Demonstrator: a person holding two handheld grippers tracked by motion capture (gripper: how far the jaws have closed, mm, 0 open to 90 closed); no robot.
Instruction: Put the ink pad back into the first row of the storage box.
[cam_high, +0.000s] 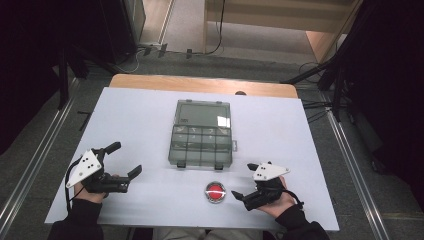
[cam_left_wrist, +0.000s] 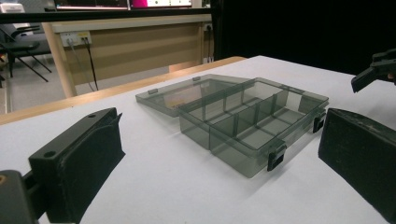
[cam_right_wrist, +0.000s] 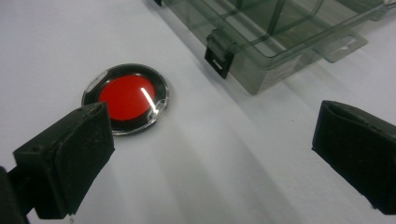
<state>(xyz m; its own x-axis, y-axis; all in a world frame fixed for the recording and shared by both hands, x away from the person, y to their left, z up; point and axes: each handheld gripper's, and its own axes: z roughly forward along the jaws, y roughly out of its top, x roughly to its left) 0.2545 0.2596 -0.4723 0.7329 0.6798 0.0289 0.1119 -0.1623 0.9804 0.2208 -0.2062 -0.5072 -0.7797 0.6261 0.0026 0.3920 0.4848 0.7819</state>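
Note:
A smoky clear plastic organizer box (cam_high: 201, 145) lies open in the middle of the white table, lid (cam_high: 203, 113) folded back away from me, its compartments empty (cam_left_wrist: 252, 123). A round red disc with a black rim (cam_high: 215, 192) rests on the table in front of the box, close to the box's black latch (cam_right_wrist: 217, 57). My left gripper (cam_high: 124, 161) rests open at the left, pointing toward the box. My right gripper (cam_high: 244, 181) is open just right of the red disc (cam_right_wrist: 127, 97), holding nothing.
The white table top (cam_high: 140, 125) has a wooden edge (cam_high: 200, 84) at the far side. Dark stands and cables surround the table on the floor. A wooden bench (cam_left_wrist: 126, 42) stands beyond the table in the left gripper view.

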